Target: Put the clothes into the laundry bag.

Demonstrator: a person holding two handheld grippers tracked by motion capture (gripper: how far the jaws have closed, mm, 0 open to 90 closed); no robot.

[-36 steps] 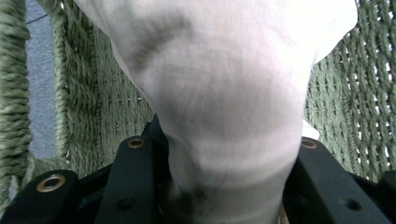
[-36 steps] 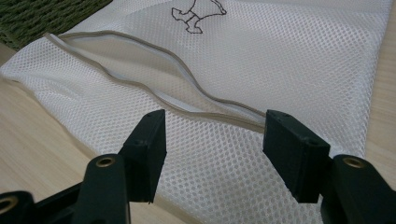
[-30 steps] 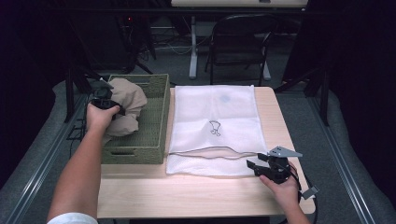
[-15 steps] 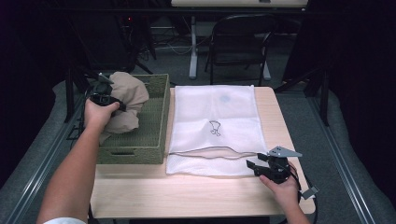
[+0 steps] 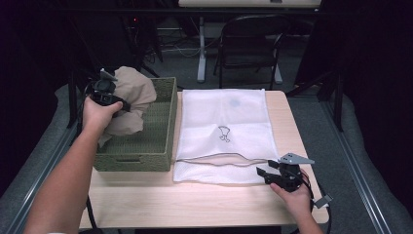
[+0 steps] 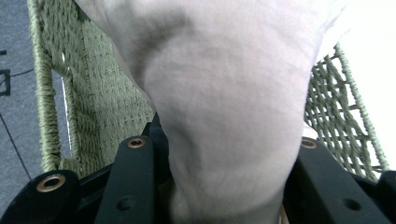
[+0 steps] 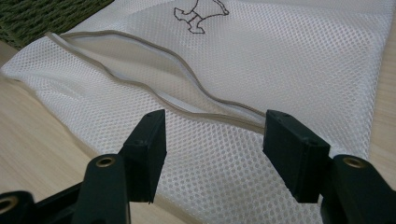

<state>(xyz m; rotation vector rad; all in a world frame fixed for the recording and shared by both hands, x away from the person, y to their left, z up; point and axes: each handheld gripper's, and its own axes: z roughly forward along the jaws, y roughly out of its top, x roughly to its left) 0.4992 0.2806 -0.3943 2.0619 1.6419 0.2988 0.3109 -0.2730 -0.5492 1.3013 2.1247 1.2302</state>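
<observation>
since the earlier frame the left tool [image 5: 113, 97] has come up and away from the person, hauling the crumpled beige cloth garment [image 5: 130, 100] higher out of the green woven rectangular basket [image 5: 163, 124]. its tail end looks like it's hanging down inside the basket. the jaws are clamped on a thick bunch of that fabric, which you can see wedged between them in the left gripper view [image 6: 229, 140].

thing the next move hinges on, imo: the white mesh laundry bag [image 5: 224, 126] lies off to the right of the left tool, flat on the desk [image 5: 195, 204], long axis running away from the person, and its grey-trimmed mouth [image 7: 187, 100] faces the near edge. right tool [image 5: 263, 174] sits with jaws open and holding nothing, the mouth just ahead of its tips, so it's the nearer one for lifting that lip.
</observation>
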